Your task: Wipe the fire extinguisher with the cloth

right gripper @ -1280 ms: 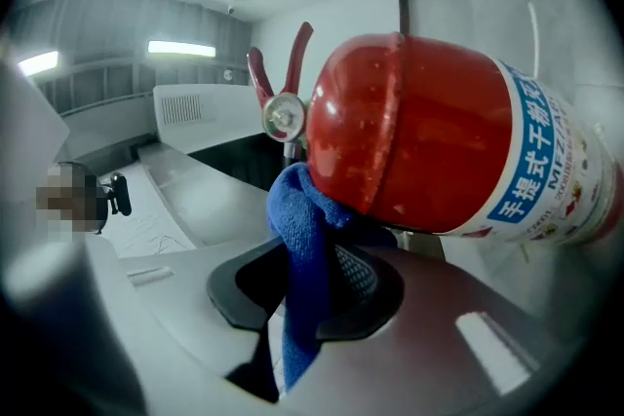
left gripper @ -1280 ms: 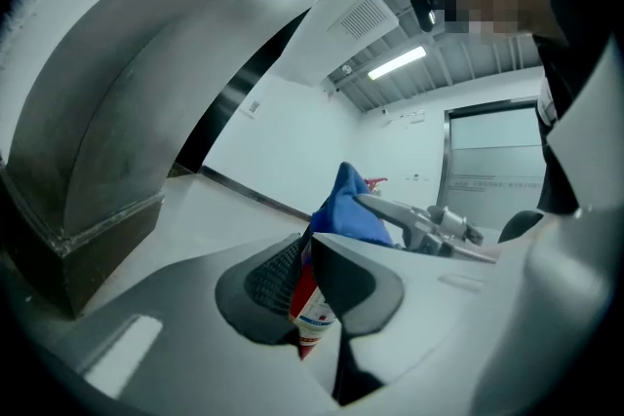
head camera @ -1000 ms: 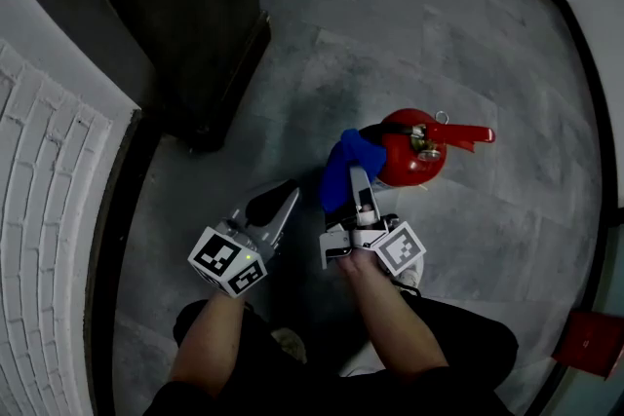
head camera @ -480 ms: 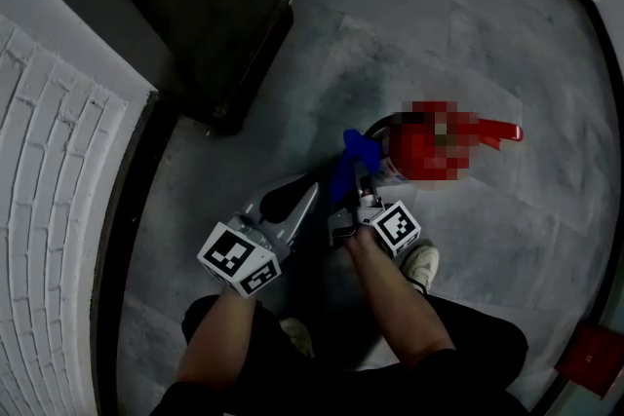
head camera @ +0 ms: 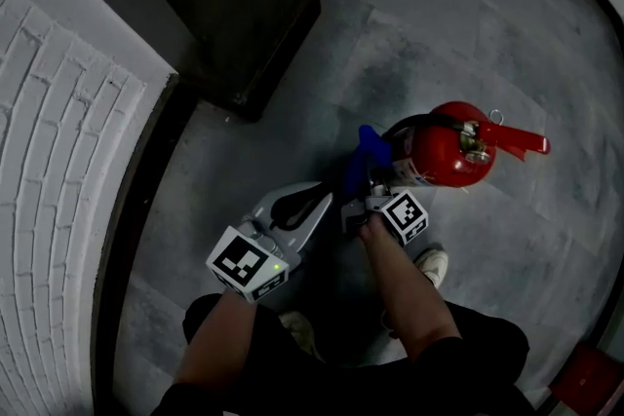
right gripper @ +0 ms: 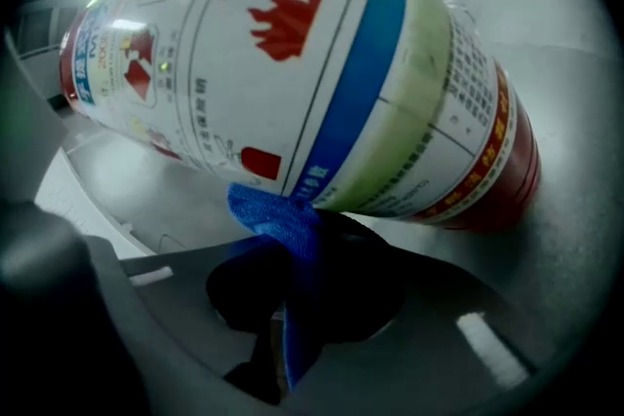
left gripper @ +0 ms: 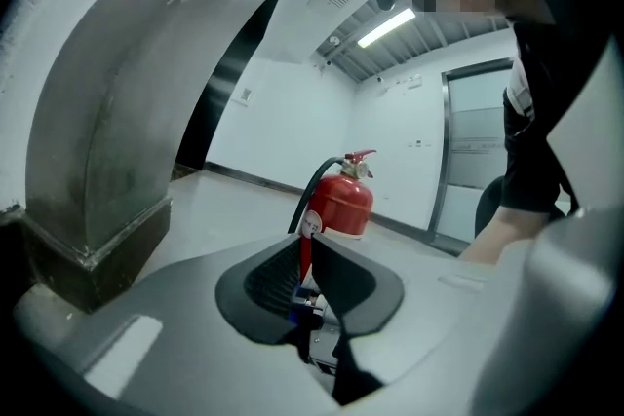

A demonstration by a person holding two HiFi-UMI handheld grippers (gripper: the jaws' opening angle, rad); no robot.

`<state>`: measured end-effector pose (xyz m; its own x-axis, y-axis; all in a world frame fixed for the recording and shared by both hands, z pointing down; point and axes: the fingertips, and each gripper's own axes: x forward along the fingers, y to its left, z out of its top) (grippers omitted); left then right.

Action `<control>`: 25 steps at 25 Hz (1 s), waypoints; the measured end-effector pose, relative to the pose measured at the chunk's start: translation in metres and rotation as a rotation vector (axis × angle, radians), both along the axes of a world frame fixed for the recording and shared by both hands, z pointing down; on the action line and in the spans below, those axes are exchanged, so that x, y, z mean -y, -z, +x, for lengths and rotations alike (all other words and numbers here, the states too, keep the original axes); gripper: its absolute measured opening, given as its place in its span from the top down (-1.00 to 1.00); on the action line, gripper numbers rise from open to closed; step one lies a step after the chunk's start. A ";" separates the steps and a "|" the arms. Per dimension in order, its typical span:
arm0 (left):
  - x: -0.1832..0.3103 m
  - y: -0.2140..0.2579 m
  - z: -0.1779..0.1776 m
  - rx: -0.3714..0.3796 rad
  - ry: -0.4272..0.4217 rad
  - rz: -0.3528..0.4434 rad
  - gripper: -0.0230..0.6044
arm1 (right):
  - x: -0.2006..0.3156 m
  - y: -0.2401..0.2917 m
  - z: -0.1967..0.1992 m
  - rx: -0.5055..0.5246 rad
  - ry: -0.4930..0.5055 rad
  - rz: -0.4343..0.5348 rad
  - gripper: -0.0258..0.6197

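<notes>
By the white brick wall (head camera: 49, 170) and the dark metal column base (head camera: 253, 44), the left gripper (head camera: 322, 203) hangs over the grey tiled floor (head camera: 409, 5), jaws pressed together with nothing between them. Just beside it, the right gripper (head camera: 357, 194) is clamped on a blue fabric cloth (head camera: 364, 154), which touches the printed label of the upright red metal fire extinguisher (head camera: 450, 154) standing on the floor at the right

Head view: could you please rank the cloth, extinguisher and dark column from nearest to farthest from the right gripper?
1. Cloth, clamped in the right gripper.
2. Extinguisher, just right, touching the cloth.
3. Column, ahead and left.
</notes>
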<state>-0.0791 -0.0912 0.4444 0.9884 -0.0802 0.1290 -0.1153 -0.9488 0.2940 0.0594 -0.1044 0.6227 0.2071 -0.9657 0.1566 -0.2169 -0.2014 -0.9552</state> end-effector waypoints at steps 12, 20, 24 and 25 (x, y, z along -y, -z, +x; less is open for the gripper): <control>-0.005 0.002 0.006 0.012 -0.002 0.006 0.82 | 0.003 -0.021 -0.021 -0.217 0.210 -0.186 0.73; 0.000 -0.005 0.002 0.027 0.013 -0.010 0.82 | 0.002 -0.036 -0.026 -0.148 0.222 -0.209 0.73; 0.001 0.000 0.005 0.006 0.021 -0.024 0.82 | -0.007 -0.040 -0.005 -0.029 0.088 -0.137 0.73; 0.001 -0.001 0.006 0.007 0.018 -0.026 0.82 | -0.008 -0.040 -0.003 0.010 0.054 -0.107 0.73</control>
<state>-0.0734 -0.0917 0.4451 0.9859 -0.0947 0.1380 -0.1346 -0.9387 0.3175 0.0567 -0.0961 0.6629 0.1530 -0.9530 0.2617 -0.2204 -0.2910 -0.9310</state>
